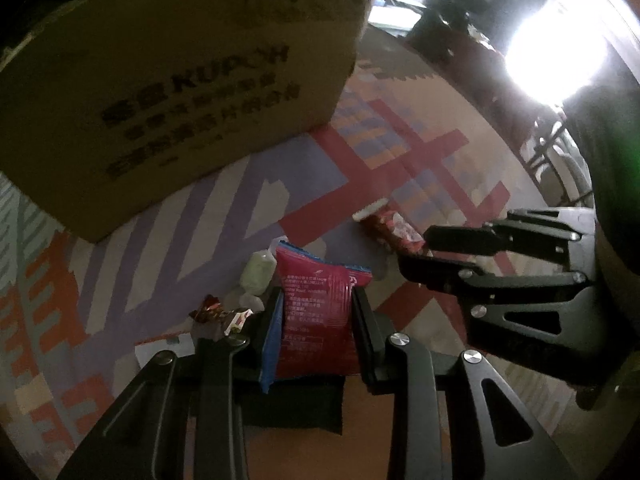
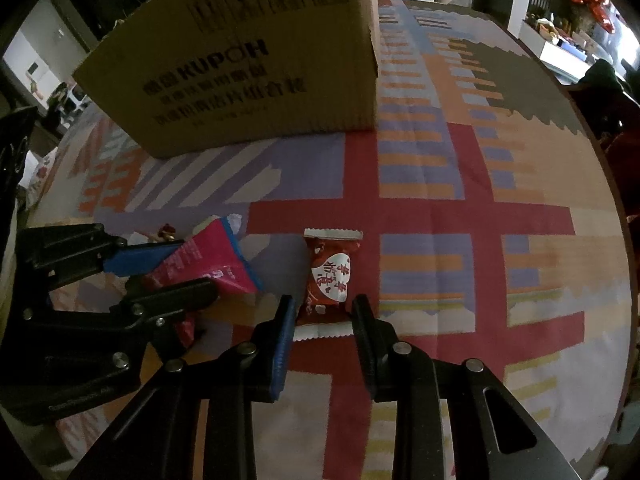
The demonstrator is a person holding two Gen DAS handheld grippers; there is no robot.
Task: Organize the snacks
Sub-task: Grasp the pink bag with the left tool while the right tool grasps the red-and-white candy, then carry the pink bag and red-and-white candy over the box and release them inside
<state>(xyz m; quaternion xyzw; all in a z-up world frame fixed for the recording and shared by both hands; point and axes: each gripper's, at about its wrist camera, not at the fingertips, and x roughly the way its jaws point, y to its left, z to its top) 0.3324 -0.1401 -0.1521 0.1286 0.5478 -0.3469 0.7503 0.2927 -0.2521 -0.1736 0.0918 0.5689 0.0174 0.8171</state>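
The magenta snack packet (image 1: 316, 312), blue-edged with small white print too blurred to read, is sitting pinched between the left tongs (image 1: 318, 316), its lower end hidden behind the fingers. The red candy packet (image 2: 329, 280) with a white label is lying on the patterned table (image 2: 480, 208), its near end between the released right tongs (image 2: 325, 312). A cardboard box (image 2: 248, 68) is standing behind, its top cut off.
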